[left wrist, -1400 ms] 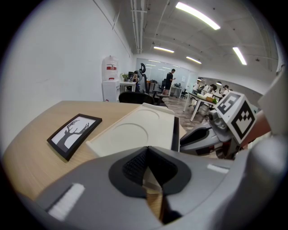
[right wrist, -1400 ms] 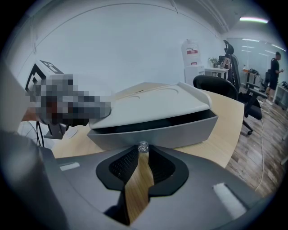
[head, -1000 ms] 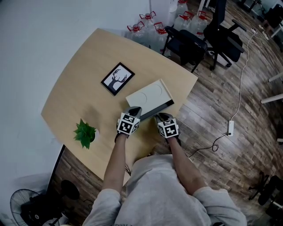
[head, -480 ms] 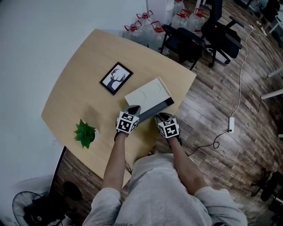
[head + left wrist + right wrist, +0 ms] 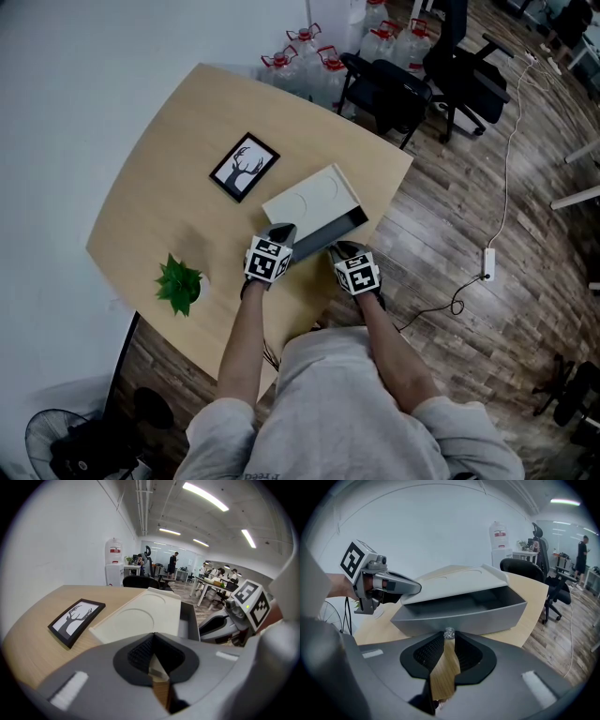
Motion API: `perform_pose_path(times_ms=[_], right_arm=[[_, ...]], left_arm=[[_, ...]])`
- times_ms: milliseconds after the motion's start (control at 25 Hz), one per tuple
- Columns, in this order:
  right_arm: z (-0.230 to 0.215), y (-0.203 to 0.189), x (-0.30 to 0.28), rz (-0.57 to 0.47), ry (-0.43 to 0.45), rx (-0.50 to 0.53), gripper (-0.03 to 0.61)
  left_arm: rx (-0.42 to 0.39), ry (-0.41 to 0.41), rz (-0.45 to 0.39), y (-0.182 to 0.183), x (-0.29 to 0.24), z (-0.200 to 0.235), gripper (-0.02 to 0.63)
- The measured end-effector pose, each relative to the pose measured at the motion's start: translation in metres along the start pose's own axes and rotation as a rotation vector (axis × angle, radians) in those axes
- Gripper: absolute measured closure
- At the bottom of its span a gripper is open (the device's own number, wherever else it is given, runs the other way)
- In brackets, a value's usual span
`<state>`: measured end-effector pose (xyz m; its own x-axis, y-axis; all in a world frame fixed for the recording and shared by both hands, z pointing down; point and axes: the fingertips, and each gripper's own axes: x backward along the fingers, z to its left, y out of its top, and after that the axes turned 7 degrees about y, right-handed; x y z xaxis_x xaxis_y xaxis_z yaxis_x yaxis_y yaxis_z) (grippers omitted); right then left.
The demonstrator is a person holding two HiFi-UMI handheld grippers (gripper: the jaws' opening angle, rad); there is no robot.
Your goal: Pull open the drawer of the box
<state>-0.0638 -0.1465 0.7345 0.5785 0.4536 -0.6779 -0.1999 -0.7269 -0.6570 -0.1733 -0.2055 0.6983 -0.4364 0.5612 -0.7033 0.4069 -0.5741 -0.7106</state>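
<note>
The right tool [image 5: 449,638] is pinched tight on the small knob [image 5: 449,632] of the grey drawer [image 5: 464,616], which stands partly out of the box [image 5: 454,581] on the counter [image 5: 169,169]. The left tool [image 5: 152,638] is closed, its tip against the box's near corner.

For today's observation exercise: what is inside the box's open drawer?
The drawer, pulled partly out, shows only bare grey floor and walls; no contents are visible. Its back part lies under the box top and cannot be seen. The right gripper grips its knob.
</note>
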Motion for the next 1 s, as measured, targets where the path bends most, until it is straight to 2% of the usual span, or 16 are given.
perform_pose_path(times_ms=[1000], right_arm=[[0.005, -0.016, 0.014, -0.010, -0.001, 0.001, 0.511]], left_arm=[[0.003, 0.001, 0.003, 0.000, 0.001, 0.000, 0.561]])
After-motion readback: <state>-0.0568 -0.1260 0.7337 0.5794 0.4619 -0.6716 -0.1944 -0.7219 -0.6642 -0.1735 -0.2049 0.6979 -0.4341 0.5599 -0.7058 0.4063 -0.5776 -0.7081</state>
